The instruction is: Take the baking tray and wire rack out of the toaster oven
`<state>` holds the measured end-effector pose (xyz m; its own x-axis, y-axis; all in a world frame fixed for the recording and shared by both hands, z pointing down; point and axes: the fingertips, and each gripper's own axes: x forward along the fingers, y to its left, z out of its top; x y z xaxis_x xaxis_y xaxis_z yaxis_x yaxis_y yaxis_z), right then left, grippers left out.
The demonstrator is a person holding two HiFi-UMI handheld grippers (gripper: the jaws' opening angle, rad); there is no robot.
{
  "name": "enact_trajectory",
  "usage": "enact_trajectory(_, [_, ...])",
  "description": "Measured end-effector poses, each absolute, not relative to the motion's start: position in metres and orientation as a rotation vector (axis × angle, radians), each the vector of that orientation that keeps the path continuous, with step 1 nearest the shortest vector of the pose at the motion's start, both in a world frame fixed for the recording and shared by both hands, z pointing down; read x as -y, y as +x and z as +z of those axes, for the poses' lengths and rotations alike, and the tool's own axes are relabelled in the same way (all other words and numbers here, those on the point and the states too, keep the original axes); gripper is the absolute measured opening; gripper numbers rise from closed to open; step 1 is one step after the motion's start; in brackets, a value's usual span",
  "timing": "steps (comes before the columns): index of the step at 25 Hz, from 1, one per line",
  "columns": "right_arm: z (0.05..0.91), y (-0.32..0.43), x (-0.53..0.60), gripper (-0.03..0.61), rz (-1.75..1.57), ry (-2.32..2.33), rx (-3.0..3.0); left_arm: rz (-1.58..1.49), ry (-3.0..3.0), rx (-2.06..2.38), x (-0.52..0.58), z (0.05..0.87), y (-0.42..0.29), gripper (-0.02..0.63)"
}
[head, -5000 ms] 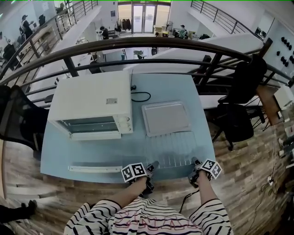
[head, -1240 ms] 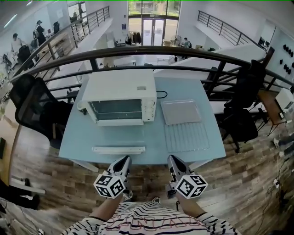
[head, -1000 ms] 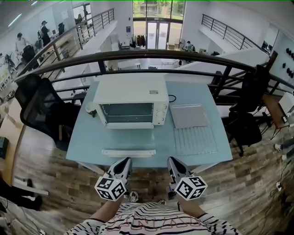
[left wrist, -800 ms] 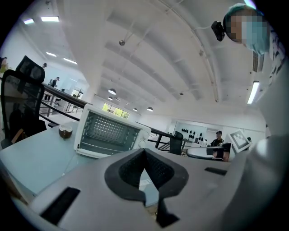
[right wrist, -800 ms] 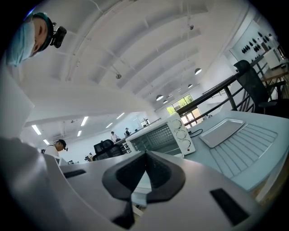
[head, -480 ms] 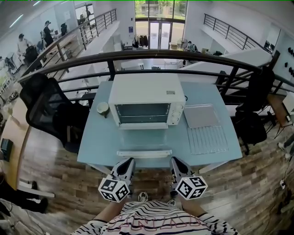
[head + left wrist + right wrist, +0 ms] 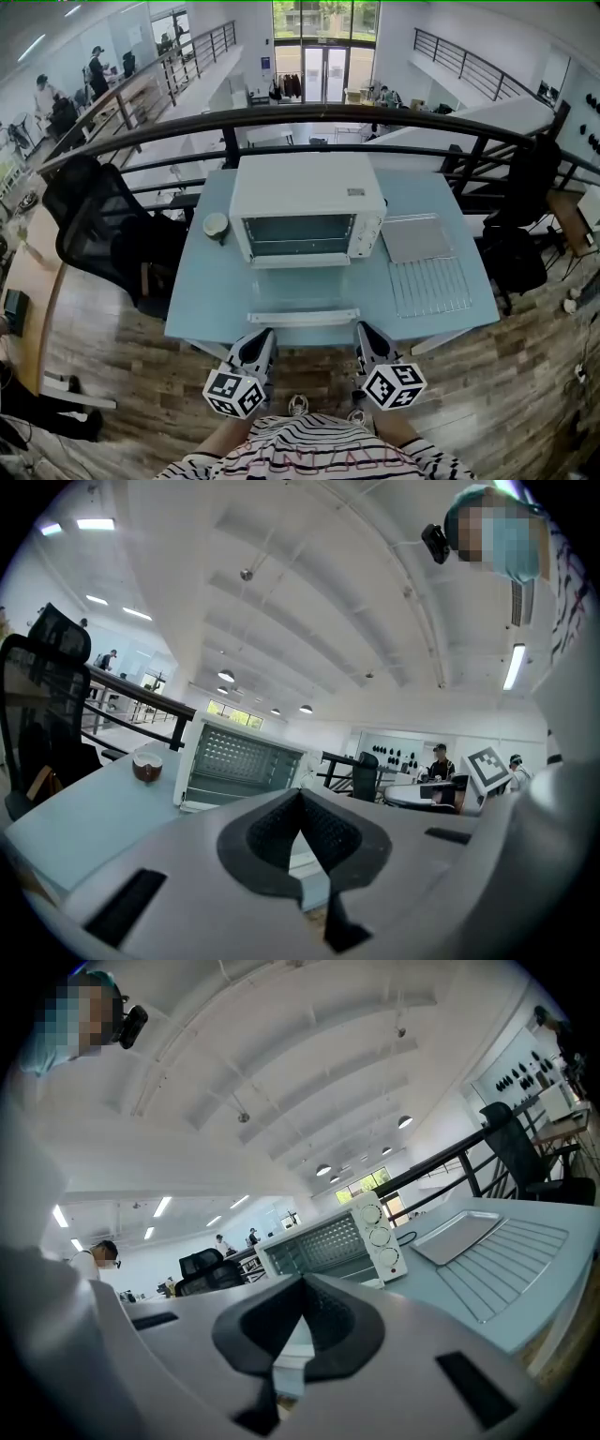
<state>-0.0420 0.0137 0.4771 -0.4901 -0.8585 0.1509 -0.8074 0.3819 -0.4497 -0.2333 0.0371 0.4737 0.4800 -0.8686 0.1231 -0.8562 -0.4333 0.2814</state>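
Baking tray (image 7: 415,237) flat on the pale blue table (image 7: 211,291), just right of the toaster oven (image 7: 307,211); wire rack (image 7: 429,286) flat too, right of the oven's front corner and just beside the tray's near edge. Both outside the oven. Small round cup (image 7: 217,225) just left of the oven. Long white strip (image 7: 302,319) crosswise on the table in front of the oven, between it and the two grippers. Left gripper (image 7: 262,336) and right gripper (image 7: 365,330) side by side past the table's near edge, in front of the oven, pointed toward it, each clenched tight on nothing. Black office chair (image 7: 94,230) well left of the oven, dark railing (image 7: 281,117) behind it, wooden floor (image 7: 103,375) below.
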Motion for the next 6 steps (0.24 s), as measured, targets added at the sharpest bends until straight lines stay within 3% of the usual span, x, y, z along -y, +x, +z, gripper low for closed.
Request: enact_trajectory(6, [0.4792, -0.04, -0.022, 0.026, -0.725, -1.554, -2.501, -0.054, 2.461, 1.463, -0.0408, 0.468, -0.2332, 0.021])
